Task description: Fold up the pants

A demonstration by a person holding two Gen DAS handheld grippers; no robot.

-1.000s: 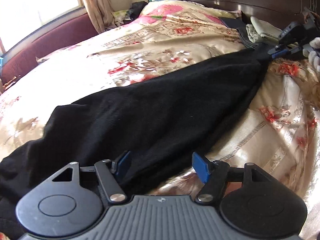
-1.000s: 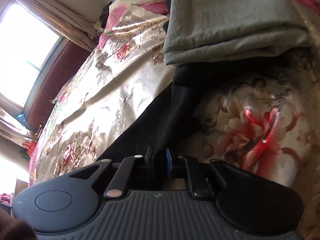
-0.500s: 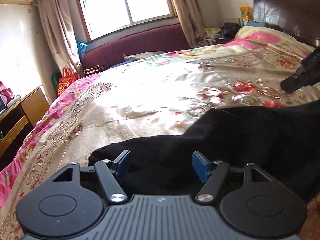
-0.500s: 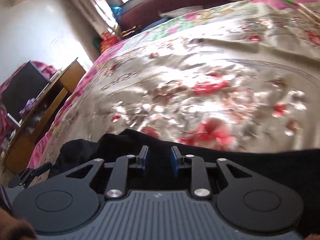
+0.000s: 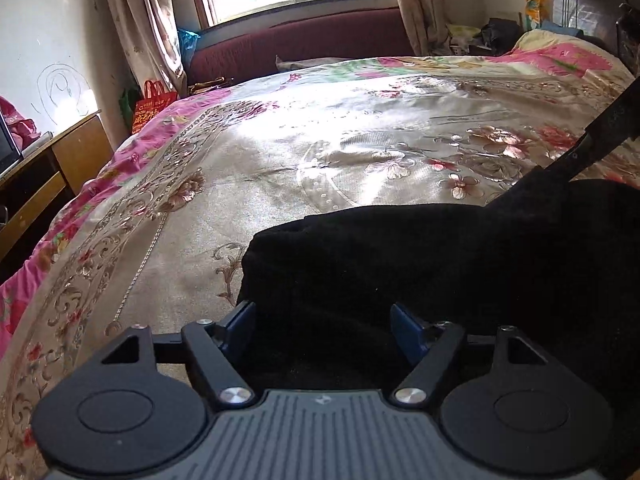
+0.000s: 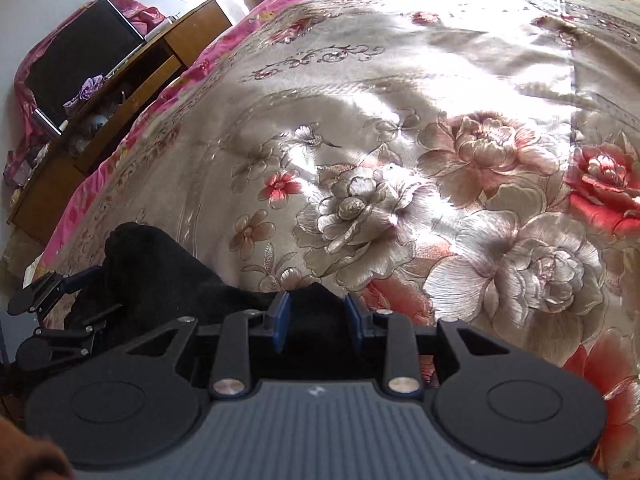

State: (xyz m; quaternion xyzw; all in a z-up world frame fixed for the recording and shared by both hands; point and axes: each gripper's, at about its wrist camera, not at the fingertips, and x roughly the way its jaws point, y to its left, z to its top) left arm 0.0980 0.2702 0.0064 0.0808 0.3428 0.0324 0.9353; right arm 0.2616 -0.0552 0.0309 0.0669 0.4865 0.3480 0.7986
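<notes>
The black pants (image 5: 440, 264) lie folded over on the floral bedspread (image 5: 320, 140), filling the lower right of the left wrist view. My left gripper (image 5: 324, 326) is open, its blue pads either side of the pants' near edge. In the right wrist view the pants (image 6: 160, 280) show at lower left. My right gripper (image 6: 316, 322) stands partly open with black fabric lying between its blue pads; the pads do not press on it. The left gripper also shows in the right wrist view (image 6: 56, 284) at far left, beside the pants.
A wooden cabinet (image 5: 44, 176) with a dark screen (image 6: 80, 52) stands along the bed's left side. A maroon bench (image 5: 300, 46) sits under the window. Red bags (image 5: 154, 100) stand by the curtain. Pillows and clutter lie at the far right near the headboard (image 5: 592, 4).
Both grippers swung from the headboard end toward the foot of the bed. The right gripper carried the pant end over onto the rest of the pants, and its jaws have opened from shut.
</notes>
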